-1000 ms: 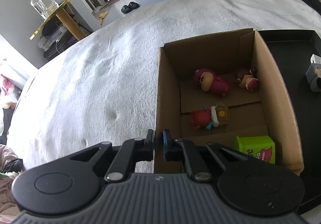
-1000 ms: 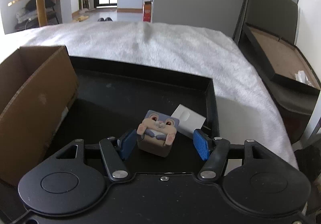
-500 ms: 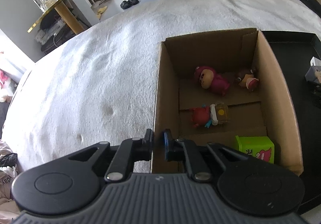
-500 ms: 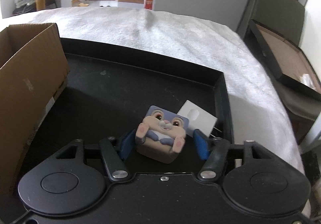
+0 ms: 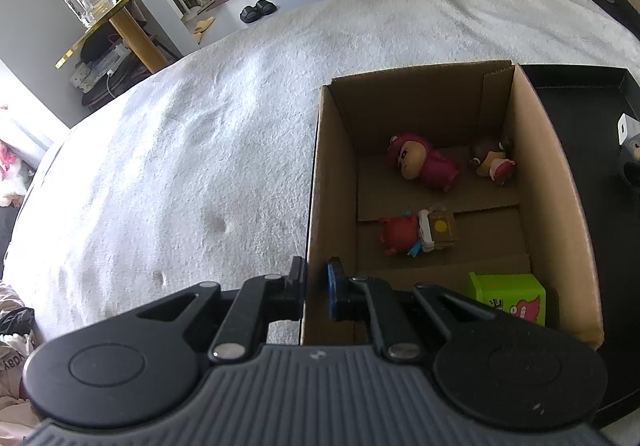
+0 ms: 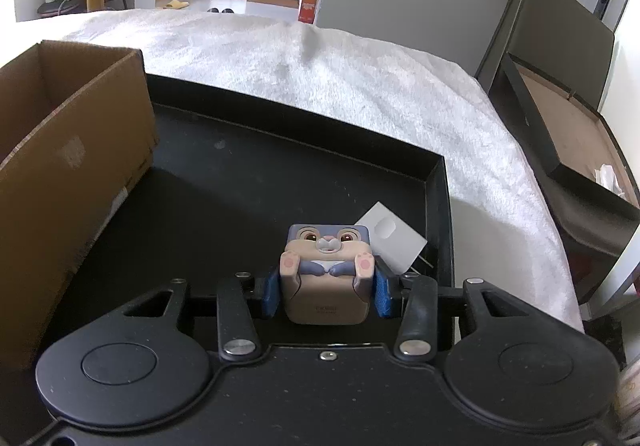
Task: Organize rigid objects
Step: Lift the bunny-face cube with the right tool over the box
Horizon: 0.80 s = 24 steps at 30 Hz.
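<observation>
Right hand-held gripper (image 6: pixel 325 292) angled down, just closed on bunny cube (image 6: pixel 326 272) (left (image 5: pixel 316 288) pinching box wall (image 5: pixel 320 206))

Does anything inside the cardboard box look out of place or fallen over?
Yes. In the cardboard box, the pink figure, the small brown-haired figure and the red figure all lie toppled; only the green cube sits flat.

An open brown cardboard box (image 5: pixel 548 174) sits on a white fleecy bed (image 5: pixel 180 166), touching the left side of a shallow black tray (image 6: pixel 248 182). Four small toy figures lie inside the box; a cube-shaped rabbit toy (image 6: pixel 326 274) sits in the tray's near right corner.
</observation>
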Available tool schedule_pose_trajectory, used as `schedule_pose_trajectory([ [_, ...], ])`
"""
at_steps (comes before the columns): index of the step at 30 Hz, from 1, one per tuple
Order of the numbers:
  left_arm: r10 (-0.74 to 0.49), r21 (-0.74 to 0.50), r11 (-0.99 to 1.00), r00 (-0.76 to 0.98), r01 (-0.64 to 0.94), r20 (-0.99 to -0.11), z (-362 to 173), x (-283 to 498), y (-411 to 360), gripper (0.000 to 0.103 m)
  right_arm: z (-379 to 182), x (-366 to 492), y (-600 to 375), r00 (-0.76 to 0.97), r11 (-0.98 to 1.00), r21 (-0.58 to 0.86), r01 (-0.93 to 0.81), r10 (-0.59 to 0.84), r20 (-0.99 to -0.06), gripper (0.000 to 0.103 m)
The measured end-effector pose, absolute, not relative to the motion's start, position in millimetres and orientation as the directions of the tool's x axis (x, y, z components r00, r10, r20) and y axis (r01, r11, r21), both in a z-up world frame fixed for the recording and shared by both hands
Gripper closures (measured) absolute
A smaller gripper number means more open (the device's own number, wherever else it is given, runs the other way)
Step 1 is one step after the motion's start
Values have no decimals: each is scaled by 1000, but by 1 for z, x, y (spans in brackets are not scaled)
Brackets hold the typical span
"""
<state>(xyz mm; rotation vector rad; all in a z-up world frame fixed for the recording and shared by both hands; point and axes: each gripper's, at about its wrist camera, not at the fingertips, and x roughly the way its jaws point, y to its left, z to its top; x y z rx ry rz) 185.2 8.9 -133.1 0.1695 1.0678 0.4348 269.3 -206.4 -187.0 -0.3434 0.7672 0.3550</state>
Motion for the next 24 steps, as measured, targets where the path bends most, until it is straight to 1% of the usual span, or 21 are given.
schedule_pose_trajectory([
  [10, 415, 325, 906, 413, -272, -811, -130, 185, 9, 94, -156, 258, -201, 684, 876, -141, -461, 250, -685, 60],
  [21, 385, 291, 918, 430, -269, -817, -129, 182, 16, 94, -118, 246, -176, 669, 811, -94, -578, 405, -623, 60],
  [24, 377, 281, 921, 435, -269, -818, -128, 181, 17, 95, -110, 240, -164, 670, 782, -115, -613, 437, -600, 60],
])
